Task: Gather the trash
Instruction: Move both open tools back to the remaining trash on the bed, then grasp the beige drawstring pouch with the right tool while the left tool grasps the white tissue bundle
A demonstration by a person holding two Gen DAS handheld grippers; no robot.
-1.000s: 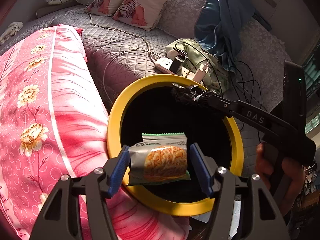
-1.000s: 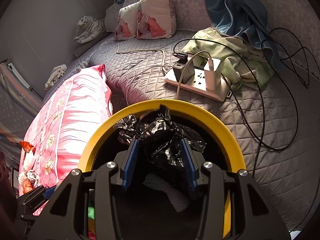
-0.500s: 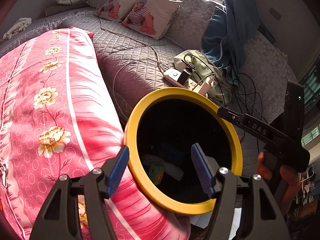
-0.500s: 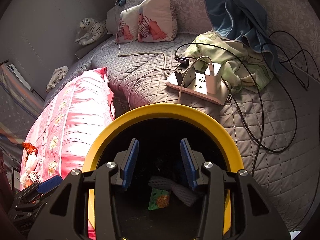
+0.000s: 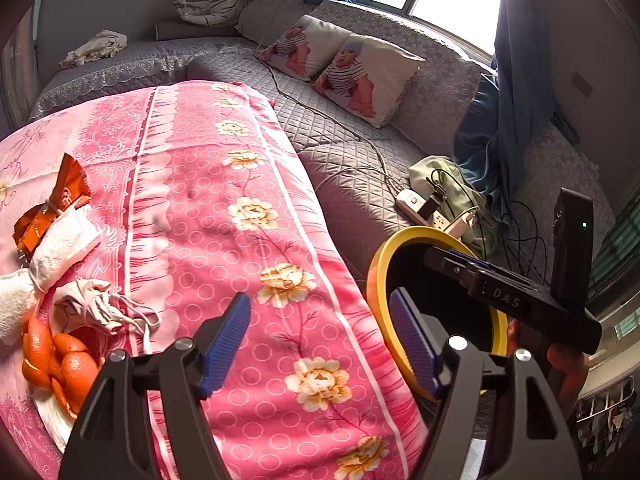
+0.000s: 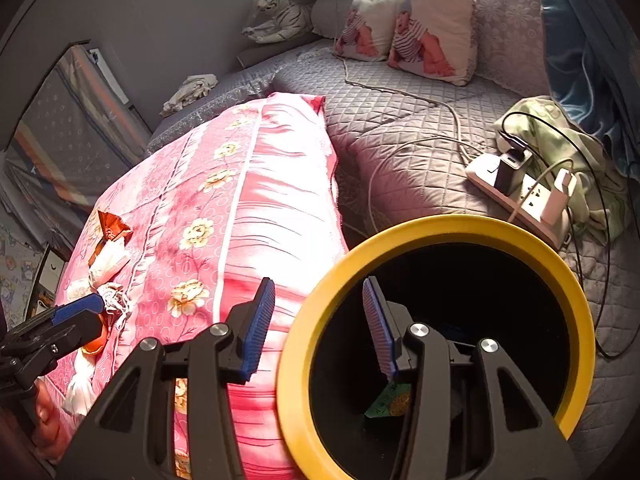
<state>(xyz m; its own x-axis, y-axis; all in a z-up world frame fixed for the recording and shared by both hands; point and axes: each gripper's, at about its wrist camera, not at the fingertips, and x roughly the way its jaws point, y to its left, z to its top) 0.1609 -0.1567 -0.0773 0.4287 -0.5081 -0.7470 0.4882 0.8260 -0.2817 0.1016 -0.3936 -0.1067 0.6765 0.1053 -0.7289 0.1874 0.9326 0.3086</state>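
Jaws of left gripper [image 5: 320, 340] and right gripper [image 6: 318, 324] just widened, both empty; yellow-rimmed bin [image 6: 440, 228] at four o'clock of pink quilt [image 5: 224, 216].

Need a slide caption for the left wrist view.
Open left tool over pink quilt; orange peels and wrappers left, yellow-rimmed bin right.

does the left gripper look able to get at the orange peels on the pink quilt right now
Probably yes. The left gripper is open and empty, and the orange peels lie uncovered on the quilt just to its left; only a crumpled tissue borders them.
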